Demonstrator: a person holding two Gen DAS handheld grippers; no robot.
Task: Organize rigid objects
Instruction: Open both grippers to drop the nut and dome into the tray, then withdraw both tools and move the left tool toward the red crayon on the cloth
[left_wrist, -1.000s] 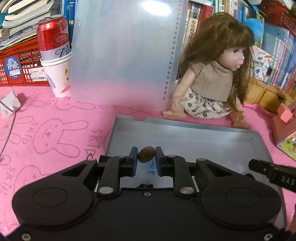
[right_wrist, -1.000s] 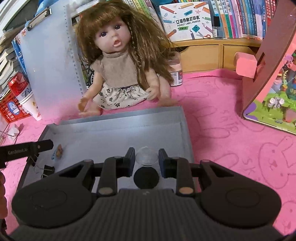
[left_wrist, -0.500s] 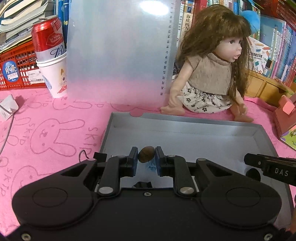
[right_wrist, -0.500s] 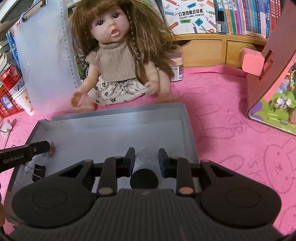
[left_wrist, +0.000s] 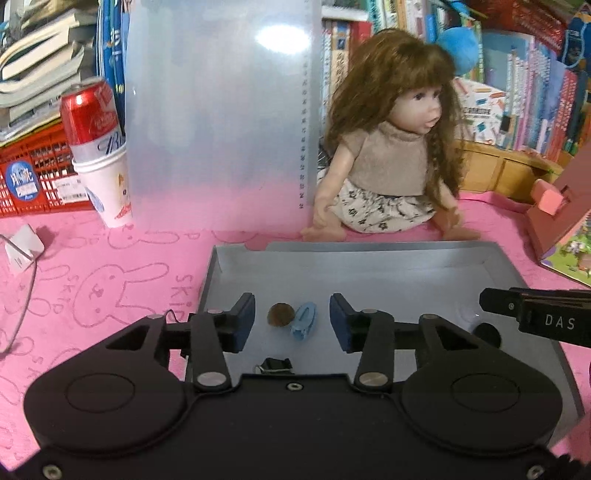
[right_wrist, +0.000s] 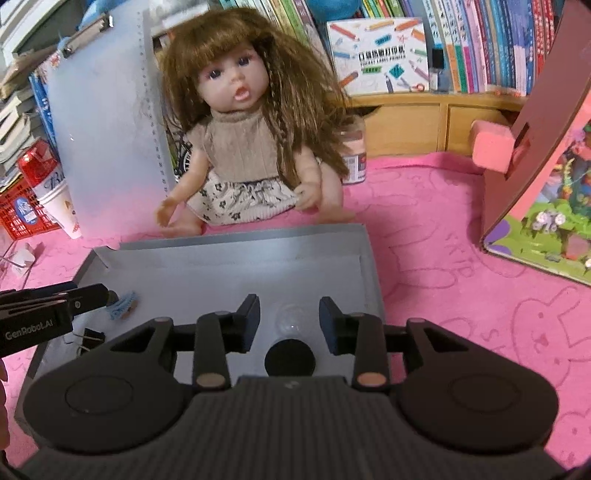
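A grey tray lies on the pink cloth. In the left wrist view my left gripper hangs over its left end with jaws opening. A brown nut-like piece and a light blue clip lie on the tray floor between the jaws, untouched. A black binder clip sits just below. In the right wrist view my right gripper is opening too. A clear dome and a black disc rest on the tray floor between its jaws, free of the pads.
A doll sits behind the tray. A translucent clipboard leans at the back, with a red can in a paper cup and a red basket to its left. A pink toy house stands on the right.
Both grippers have opened. The brown piece dropped from the left jaws onto the tray, and the clear dome left the right jaws. The left gripper shifted a little.
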